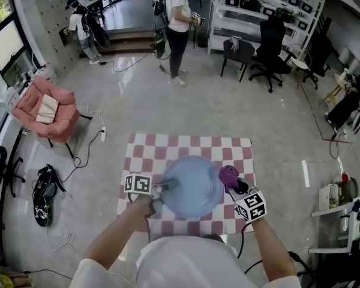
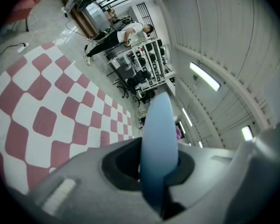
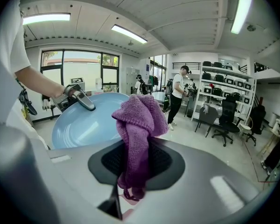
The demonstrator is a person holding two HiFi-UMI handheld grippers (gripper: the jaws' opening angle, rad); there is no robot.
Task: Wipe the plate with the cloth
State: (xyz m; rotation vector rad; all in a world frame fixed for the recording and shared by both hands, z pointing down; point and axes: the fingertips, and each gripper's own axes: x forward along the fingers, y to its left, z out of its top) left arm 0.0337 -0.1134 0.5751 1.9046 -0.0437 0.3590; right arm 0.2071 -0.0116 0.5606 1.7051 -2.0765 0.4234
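A round light-blue plate (image 1: 192, 186) is held up above the checkered table, its rim pinched in my left gripper (image 1: 163, 188), which is shut on it. In the left gripper view the plate (image 2: 158, 143) shows edge-on between the jaws. My right gripper (image 1: 235, 185) is shut on a bunched purple cloth (image 1: 228, 174) at the plate's right edge. The right gripper view has the cloth (image 3: 137, 139) hanging from the jaws, with the plate (image 3: 91, 122) just beyond it and the left gripper (image 3: 79, 98) on its far rim.
The red-and-white checkered table (image 1: 168, 152) lies under both grippers. A pink armchair (image 1: 47, 110) stands at the left, black office chairs (image 1: 270, 53) and shelving at the back right. Two people (image 1: 177, 23) stand far behind. Cables (image 1: 84, 152) trail over the floor.
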